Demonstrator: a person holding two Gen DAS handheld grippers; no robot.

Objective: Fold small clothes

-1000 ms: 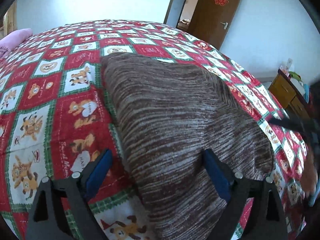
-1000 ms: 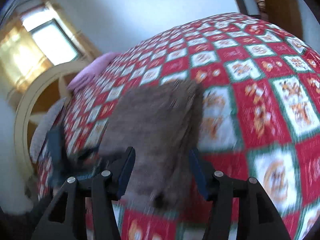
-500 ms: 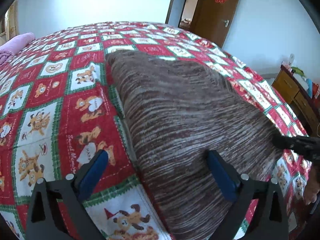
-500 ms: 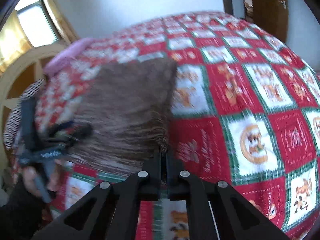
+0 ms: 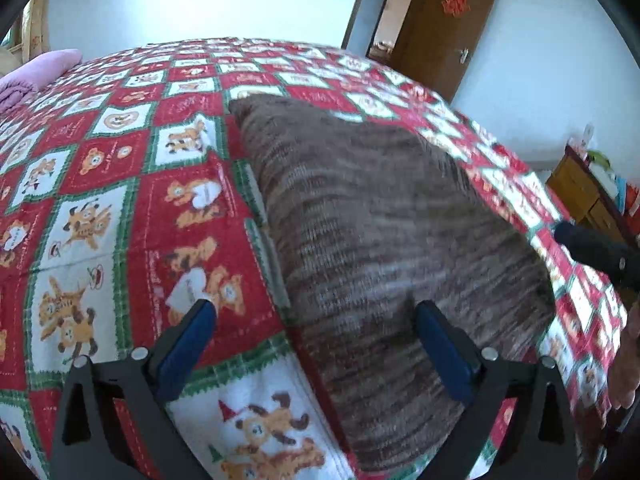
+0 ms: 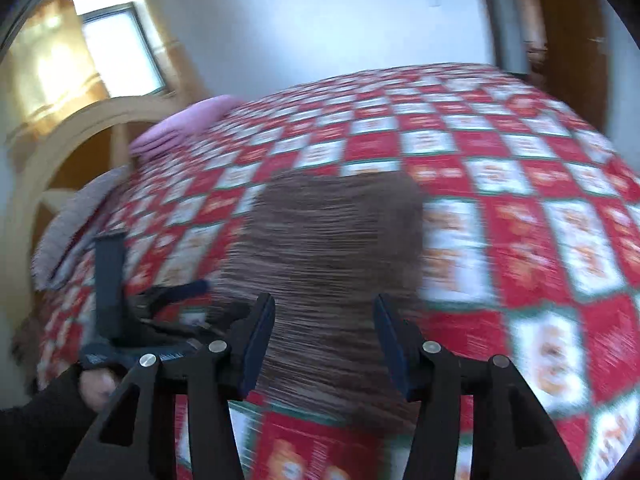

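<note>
A brown striped knit garment [image 5: 384, 216] lies flat on the red, white and green bear-print bedspread [image 5: 100, 184]. My left gripper [image 5: 316, 316] is open above its near left edge, one finger over the bedspread, one over the knit. In the right wrist view the garment [image 6: 332, 240] lies ahead and my right gripper [image 6: 324, 316] is open and empty over its near edge. The left gripper [image 6: 160, 300] shows there at the garment's left side, held by a gloved hand. The right gripper's tip [image 5: 592, 248] shows at the right of the left view.
A pink pillow [image 5: 36, 72] lies at the bed's far left corner. A brown door [image 5: 436, 28] stands open in the far wall. A wooden dresser [image 5: 588, 196] stands right of the bed. A curved wooden headboard [image 6: 72, 148] and a window [image 6: 120, 48] are at the left.
My right gripper was shut on the garment's near corner half a second ago; now it is open and has swung back over the near edge. The left gripper stayed open, shifting slightly.
</note>
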